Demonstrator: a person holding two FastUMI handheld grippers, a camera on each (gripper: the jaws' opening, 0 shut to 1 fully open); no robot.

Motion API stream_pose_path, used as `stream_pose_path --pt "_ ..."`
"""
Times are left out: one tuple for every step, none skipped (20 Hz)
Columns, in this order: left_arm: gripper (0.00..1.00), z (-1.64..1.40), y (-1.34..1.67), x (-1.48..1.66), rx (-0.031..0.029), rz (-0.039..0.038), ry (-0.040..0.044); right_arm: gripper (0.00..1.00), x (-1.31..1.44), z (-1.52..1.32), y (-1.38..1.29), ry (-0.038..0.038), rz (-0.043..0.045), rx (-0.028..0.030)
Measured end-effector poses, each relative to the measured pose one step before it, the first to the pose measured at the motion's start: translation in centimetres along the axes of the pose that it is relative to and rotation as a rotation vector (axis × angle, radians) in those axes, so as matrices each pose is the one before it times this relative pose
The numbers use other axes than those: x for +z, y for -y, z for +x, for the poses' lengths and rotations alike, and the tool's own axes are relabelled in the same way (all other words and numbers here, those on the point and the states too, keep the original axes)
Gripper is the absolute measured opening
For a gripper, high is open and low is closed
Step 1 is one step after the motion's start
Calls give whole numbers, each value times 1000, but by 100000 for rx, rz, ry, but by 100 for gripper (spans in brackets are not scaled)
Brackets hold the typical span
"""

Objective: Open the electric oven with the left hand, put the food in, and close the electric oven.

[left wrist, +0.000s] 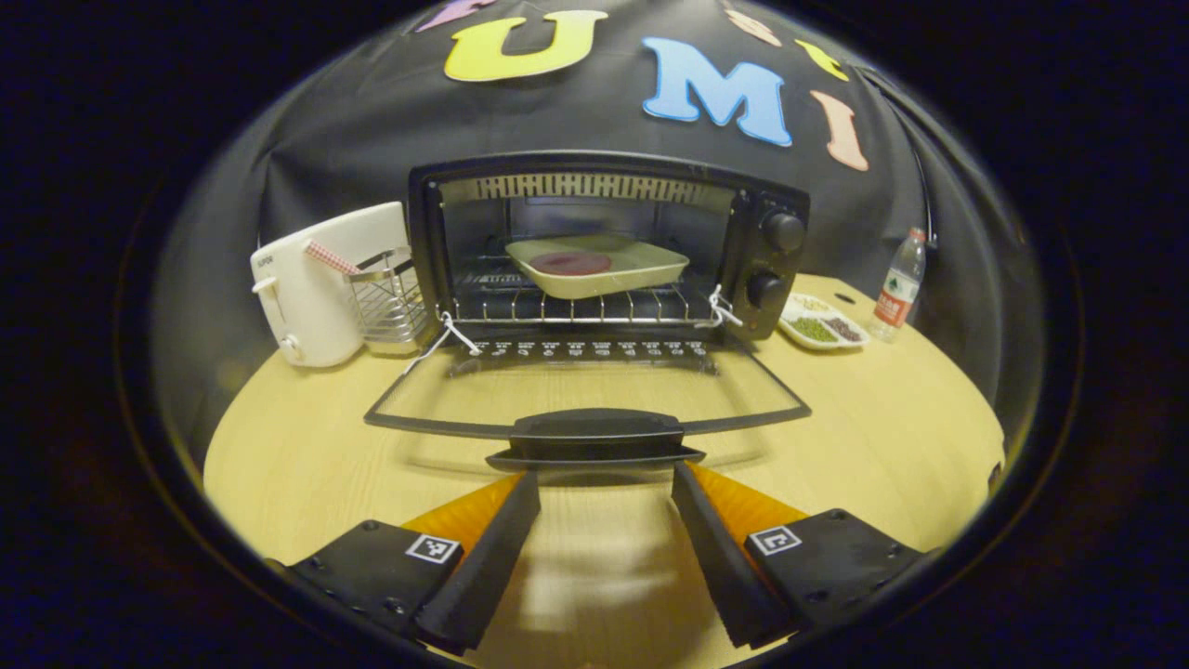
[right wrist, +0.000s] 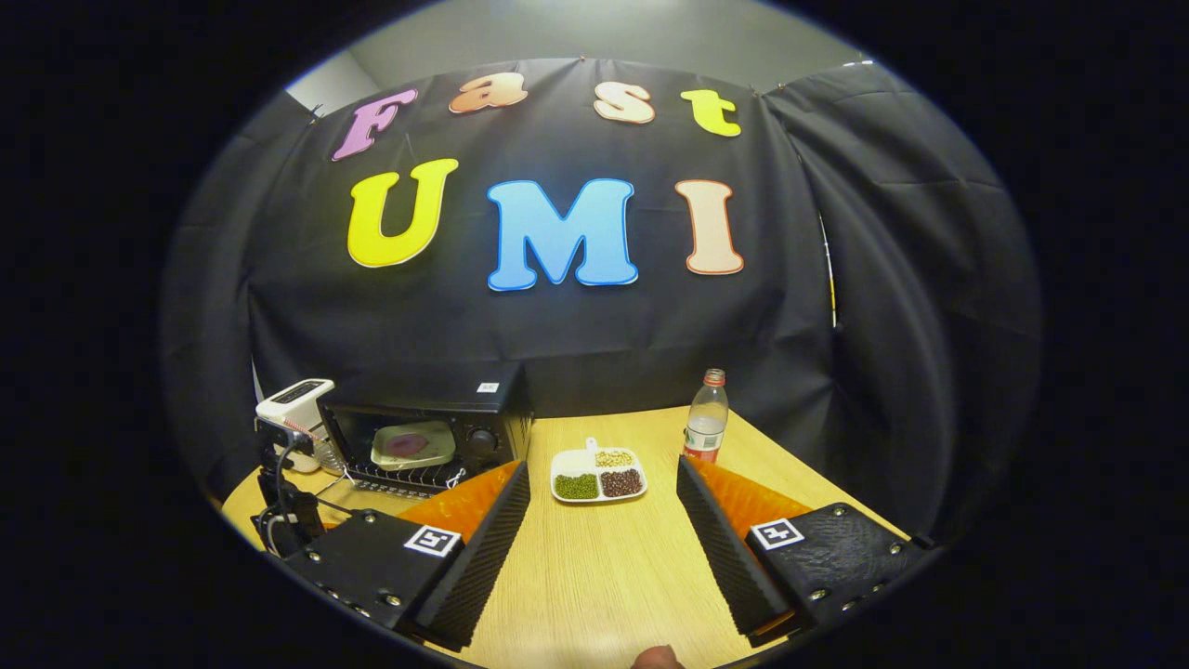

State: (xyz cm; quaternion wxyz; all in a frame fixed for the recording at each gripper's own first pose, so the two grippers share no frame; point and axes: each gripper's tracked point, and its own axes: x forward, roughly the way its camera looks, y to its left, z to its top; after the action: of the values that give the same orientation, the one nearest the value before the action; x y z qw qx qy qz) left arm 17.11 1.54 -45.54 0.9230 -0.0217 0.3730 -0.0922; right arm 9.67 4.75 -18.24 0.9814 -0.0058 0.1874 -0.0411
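Sitting on oven (left wrist: pixel 608 242) rack, dish (left wrist: pixel 599 265) beyond open left tongs (left wrist: pixel 606 483).

Open oven door (left wrist: pixel 585 395) lying flat across the surface (left wrist: pixel 307 446), blocking the front approach. Bare wood along the near edge. Toaster (left wrist: pixel 311 283) and wire rack (left wrist: pixel 390 302) crowding the oven's left; sectioned dish (left wrist: pixel 822 325) and bottle (left wrist: pixel 899 283) right.

Quick count of what's on the bench (left wrist: pixel 864 437): one electric oven (left wrist: pixel 608 246), with two knobs (left wrist: pixel 783 230) on its front and one dish of food (left wrist: pixel 594 265) on the rack inside. One white toaster (left wrist: pixel 311 283), one wire basket (left wrist: pixel 390 302) beside it, one divided snack plate (right wrist: pixel 597 475) with three compartments, one water bottle (right wrist: pixel 707 415). Two claws total: left claw (left wrist: pixel 604 492), right claw (right wrist: pixel 602 483).
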Motion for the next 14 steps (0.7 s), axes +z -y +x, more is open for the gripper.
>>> stream_pose_path --pt "98 -501 -84 275 -79 169 667 98 -55 -80 -45 -169 8 403" --pt "100 -380 -52 259 192 940 204 98 -91 89 -290 -279 534 825" --pt "98 -425 122 377 147 1032 1207 98 -43 28 -242 -177 600 685" --pt "98 -477 60 694 305 850 2665 98 79 -201 -101 -130 259 812" --pt "100 -644 -52 881 321 1431 3193 98 122 -100 -142 14 -199 630" --pt "97 -554 -81 760 419 2052 2498 98 11 -13 -232 144 -510 445" --pt "97 -336 40 695 336 1747 2375 98 -42 138 -87 -55 -397 352" --pt "97 -114 -5 747 89 1082 2172 98 -65 24 -115 -484 -119 468" --pt "97 -1 58 629 -54 208 1781 98 -144 339 -277 -416 125 136" --pt "98 -53 -15 592 -102 370 1712 98 -159 -748 265 -278 462 -8" --pt "98 -2 -90 719 -9 23 1814 98 45 -206 132 -270 600 -63" --pt "100 -75 -34 506 119 17 1106 98 25 -127 155 -124 425 -69" --pt "100 -99 -55 591 82 241 1042 98 24 3 154 -142 -54 -257" --pt "100 88 -64 522 2 275 1076 98 -171 448 -64 -162 -281 -421"
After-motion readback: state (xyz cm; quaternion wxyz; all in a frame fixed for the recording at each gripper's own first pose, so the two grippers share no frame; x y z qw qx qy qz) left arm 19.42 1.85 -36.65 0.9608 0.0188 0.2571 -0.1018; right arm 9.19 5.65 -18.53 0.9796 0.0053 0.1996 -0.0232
